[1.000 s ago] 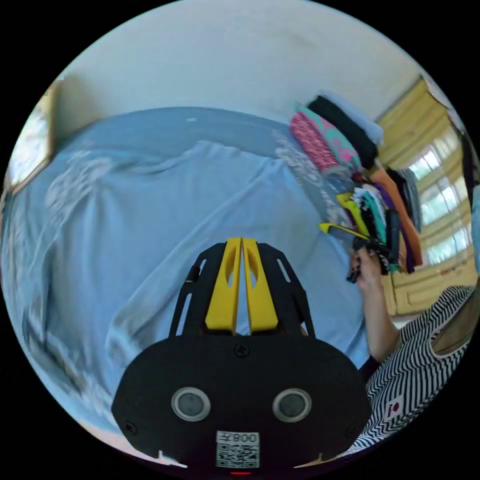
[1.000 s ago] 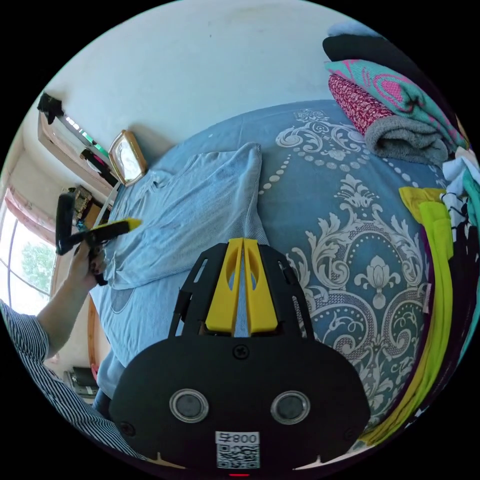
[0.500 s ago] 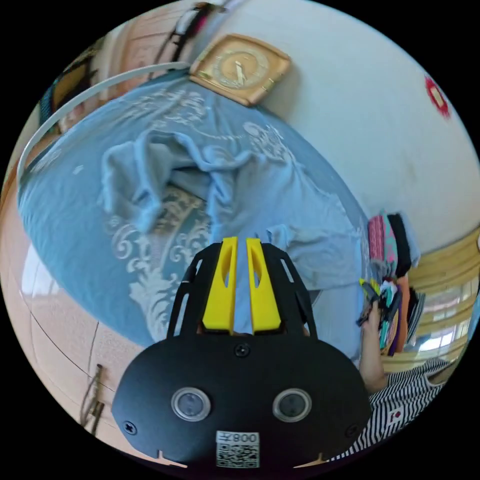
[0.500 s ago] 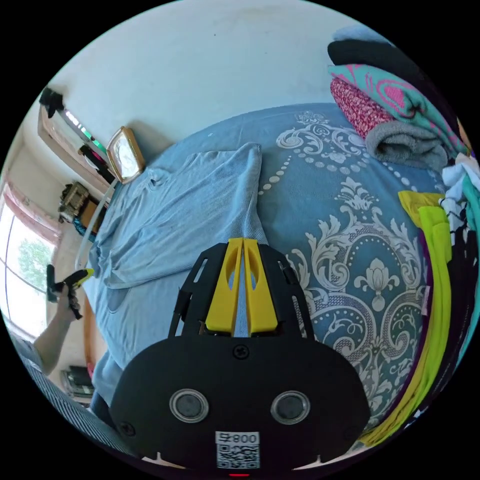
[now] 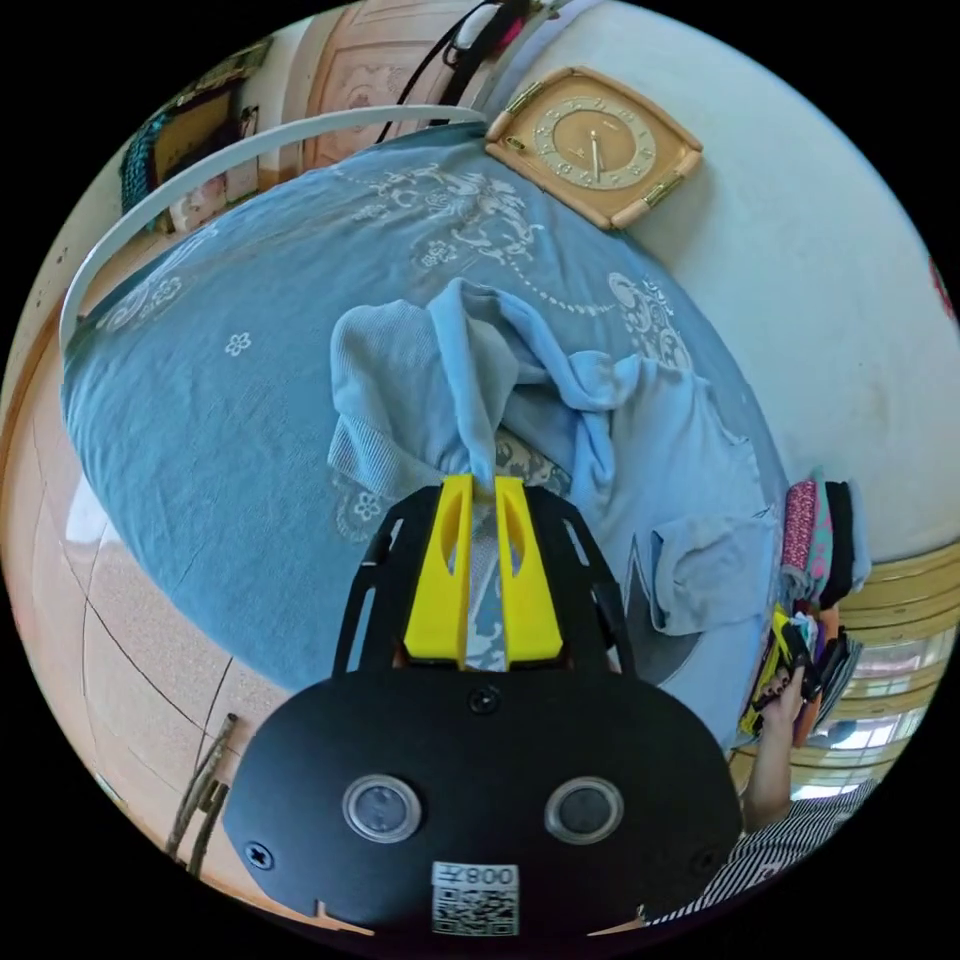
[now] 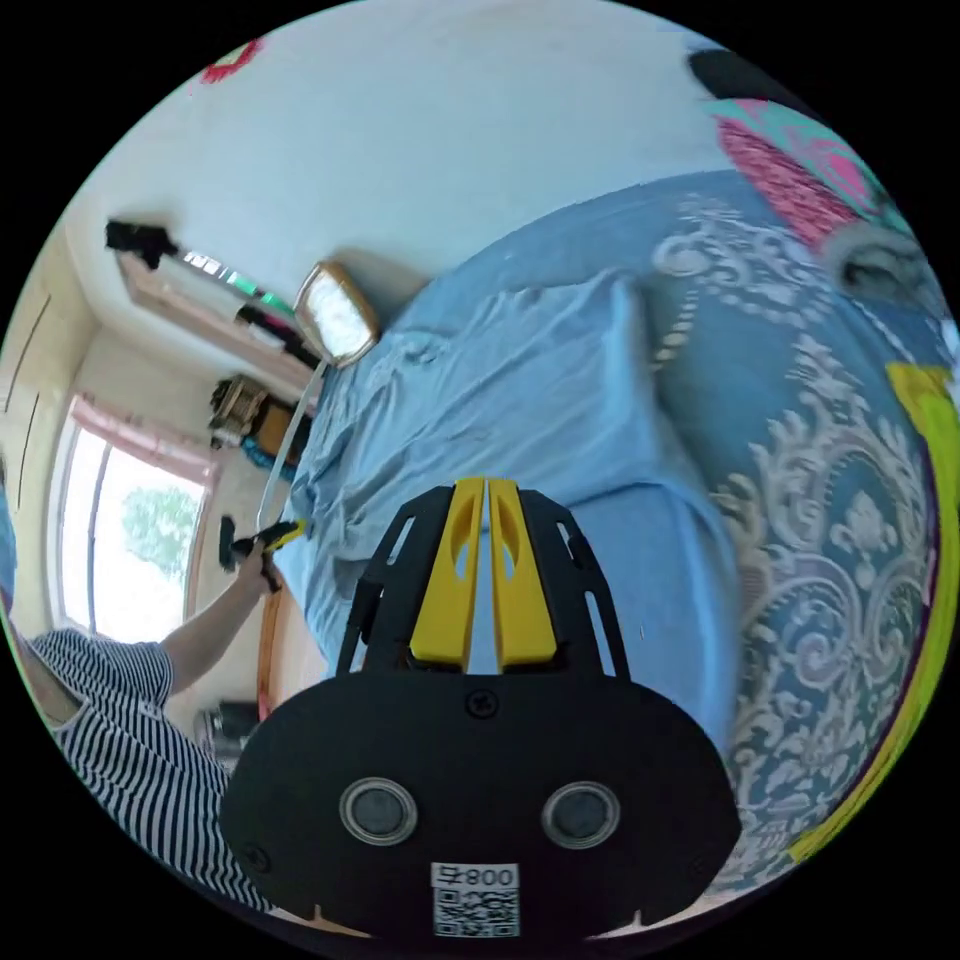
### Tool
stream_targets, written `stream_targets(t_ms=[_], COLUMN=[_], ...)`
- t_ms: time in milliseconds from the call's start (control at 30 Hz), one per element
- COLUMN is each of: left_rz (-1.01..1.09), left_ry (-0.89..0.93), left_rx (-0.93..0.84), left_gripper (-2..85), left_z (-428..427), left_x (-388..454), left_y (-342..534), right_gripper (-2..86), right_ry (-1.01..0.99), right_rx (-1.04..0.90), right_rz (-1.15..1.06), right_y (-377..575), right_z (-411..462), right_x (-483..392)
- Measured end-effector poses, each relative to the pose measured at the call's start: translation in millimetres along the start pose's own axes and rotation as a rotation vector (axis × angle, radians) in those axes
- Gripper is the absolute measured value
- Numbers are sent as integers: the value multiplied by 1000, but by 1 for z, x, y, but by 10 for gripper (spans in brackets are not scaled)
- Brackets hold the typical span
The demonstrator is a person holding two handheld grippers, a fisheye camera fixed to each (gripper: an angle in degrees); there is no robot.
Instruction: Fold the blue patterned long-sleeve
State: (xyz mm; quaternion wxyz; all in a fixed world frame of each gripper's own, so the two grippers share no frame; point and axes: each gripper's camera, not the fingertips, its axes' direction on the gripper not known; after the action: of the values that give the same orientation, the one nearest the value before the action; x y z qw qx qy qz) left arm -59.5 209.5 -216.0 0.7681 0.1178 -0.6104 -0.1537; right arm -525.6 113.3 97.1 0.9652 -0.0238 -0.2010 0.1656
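Between the left gripper's yellow jaws, a bunched end of the shirt is pinched, the jaws narrowly parted with pale cloth showing through the gap. Beyond those tips the cloth rises in a loose hump, with a ribbed cuff hanging just to one side, then spreads flat across the bed toward the far wall, where a clock leans. The right gripper has its jaws pressed nearly together on a thin strip of the same blue cloth, the shirt's body running away ahead of it over the patterned bedspread. Off to the side, folded clothes are stacked. The knit looks light, soft and floppy; it will probably sag and crease wherever unsupported, so hems, cuffs and shoulder seams seem the safest holds.
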Motion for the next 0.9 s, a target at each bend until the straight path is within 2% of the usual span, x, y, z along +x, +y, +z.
stream_targets(t_ms=[233, 433, 633, 733, 900], left_rz=[269, 440, 579, 578, 380], left_ry=[162, 127, 44, 25, 242], left_rx=[29, -6, -34, -60, 32], left_gripper=[38, 38, 39, 43, 60], left_z=[-12, 14, 41, 53, 53], left_x=[4, 12, 7, -11, -85], left_y=[59, 110, 144, 155, 179], right_gripper=[63, 80, 84, 50, 19], right_ry=[-339, -394, -355, -343, -430], right_rx=[-260, -425, -600, -663, -671], right_rz=[-310, -382, -334, -312, -281], right_y=[-72, -120, -146, -156, -181], right_z=[107, 167, 212, 225, 219], right_x=[-167, -254, -278, -282, -283])
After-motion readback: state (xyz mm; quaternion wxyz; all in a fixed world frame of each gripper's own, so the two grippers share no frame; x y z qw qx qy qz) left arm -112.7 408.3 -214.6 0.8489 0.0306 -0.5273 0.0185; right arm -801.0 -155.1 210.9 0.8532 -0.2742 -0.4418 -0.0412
